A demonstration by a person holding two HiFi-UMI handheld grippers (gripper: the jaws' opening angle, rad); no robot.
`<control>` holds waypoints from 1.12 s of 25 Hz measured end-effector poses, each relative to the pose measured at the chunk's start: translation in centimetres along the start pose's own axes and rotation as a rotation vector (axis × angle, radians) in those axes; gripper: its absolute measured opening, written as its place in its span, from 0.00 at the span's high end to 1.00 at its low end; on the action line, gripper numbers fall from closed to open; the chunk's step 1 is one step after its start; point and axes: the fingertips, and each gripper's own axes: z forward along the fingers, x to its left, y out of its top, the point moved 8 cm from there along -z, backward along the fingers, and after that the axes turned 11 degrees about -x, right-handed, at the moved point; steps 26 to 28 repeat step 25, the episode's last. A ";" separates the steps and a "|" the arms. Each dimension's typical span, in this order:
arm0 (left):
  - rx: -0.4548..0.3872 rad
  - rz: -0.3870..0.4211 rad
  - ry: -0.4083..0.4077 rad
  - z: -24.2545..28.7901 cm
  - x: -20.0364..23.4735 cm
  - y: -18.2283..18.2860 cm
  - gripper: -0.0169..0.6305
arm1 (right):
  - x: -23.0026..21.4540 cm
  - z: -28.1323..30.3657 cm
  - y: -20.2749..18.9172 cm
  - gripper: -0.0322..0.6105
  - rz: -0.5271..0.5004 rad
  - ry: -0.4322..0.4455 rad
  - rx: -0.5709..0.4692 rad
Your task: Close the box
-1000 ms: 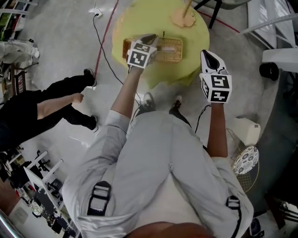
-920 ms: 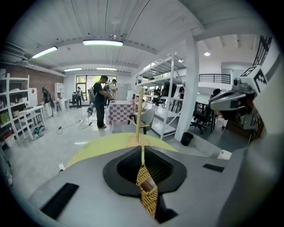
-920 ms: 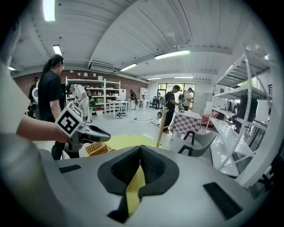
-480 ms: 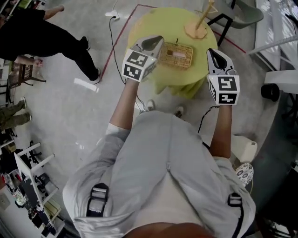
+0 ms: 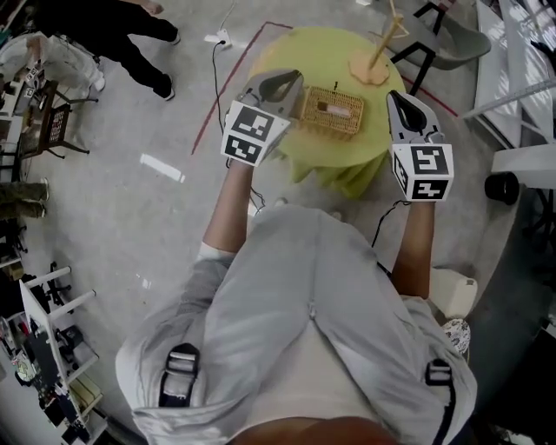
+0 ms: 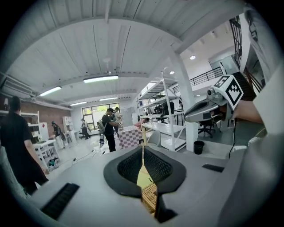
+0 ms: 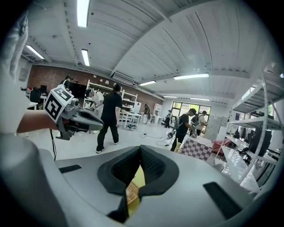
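Observation:
A woven wicker box (image 5: 333, 111) sits on a round table with a yellow cloth (image 5: 287, 54). A pale strip lies along its top; I cannot tell how the lid sits. My left gripper (image 5: 280, 87) hovers just left of the box, jaws together, nothing between them. My right gripper (image 5: 401, 102) hangs to the right of the box, also shut and empty. In the left gripper view the pads (image 6: 143, 148) meet, with a sliver of the wicker box (image 6: 150, 197) below them. The right gripper view shows its pads (image 7: 140, 150) closed above the box (image 7: 132, 191).
A wooden stand (image 5: 375, 61) rises at the table's far side, with a chair (image 5: 452, 36) behind it. Red tape (image 5: 231, 80) and a cable (image 5: 217, 74) run over the floor on the left. A person in black (image 5: 130, 24) walks at the upper left. A black bin (image 5: 502, 186) stands right.
The left gripper has come off the box's left end and now hangs beside it. Both grippers sit higher in the head view. The person in black has walked off toward the upper left.

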 end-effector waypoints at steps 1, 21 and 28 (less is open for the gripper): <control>-0.001 0.007 -0.002 -0.3 -0.1 0.2 0.92 | 0.3 -0.2 0.2 0.91 -0.005 -0.001 -0.002; -0.019 -0.004 -0.020 -1.5 -0.5 0.8 0.92 | 2.1 -1.0 0.7 0.91 0.004 0.004 -0.019; -0.014 -0.010 -0.024 -1.6 -0.3 0.6 0.92 | 2.1 -0.8 0.7 0.91 0.022 0.003 -0.017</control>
